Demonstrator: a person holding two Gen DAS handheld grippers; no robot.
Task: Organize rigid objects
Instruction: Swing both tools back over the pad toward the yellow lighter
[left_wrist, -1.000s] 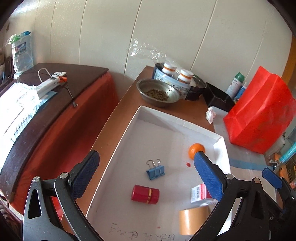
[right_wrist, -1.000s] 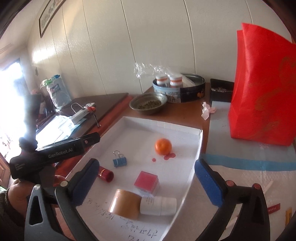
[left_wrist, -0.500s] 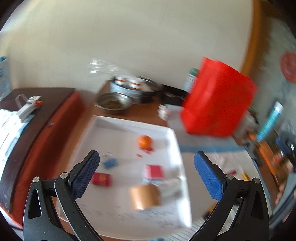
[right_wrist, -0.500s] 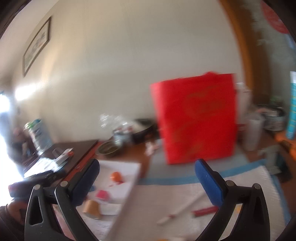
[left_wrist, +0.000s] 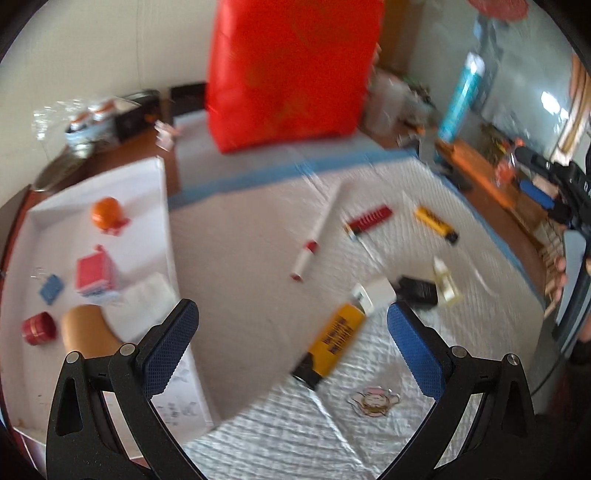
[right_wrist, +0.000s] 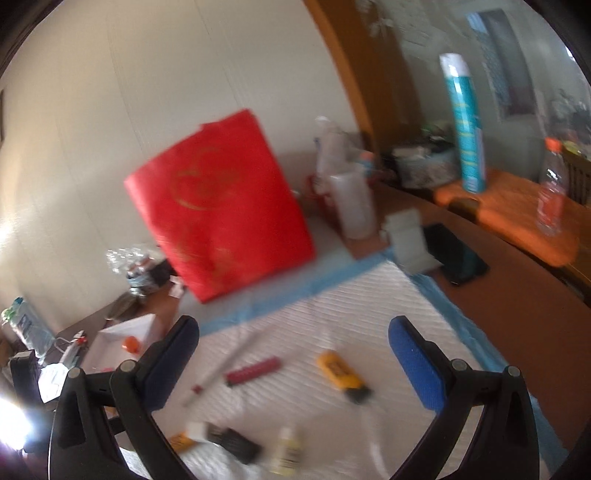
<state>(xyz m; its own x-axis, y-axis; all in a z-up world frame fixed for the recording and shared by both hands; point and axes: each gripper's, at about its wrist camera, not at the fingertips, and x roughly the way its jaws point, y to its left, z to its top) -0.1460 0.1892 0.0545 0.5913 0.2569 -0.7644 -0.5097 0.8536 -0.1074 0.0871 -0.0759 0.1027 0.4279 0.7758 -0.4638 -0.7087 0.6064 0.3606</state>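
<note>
Loose items sit on the white quilted pad, the landmark here: large yellow marker at the pad's near side, white block touching its far end, black piece just beside that, small pale bottle next over. Mid-pad: white pen with red cap, red ribbed bar, small yellow marker. White tray butts the pad's left edge and already holds an orange ball, pink box, blue binder clip, red cap, tape roll. Red bag stands past the pad's far edge. Left gripper is spread wide and empty, above the large yellow marker; right gripper also wide and empty, above mid-pad. Frames are blurred, so exact poses are soft. Likely step: pick the next item. Advice: settle first, straddle the marker across its short axis, away from the white block, then close.
</note>
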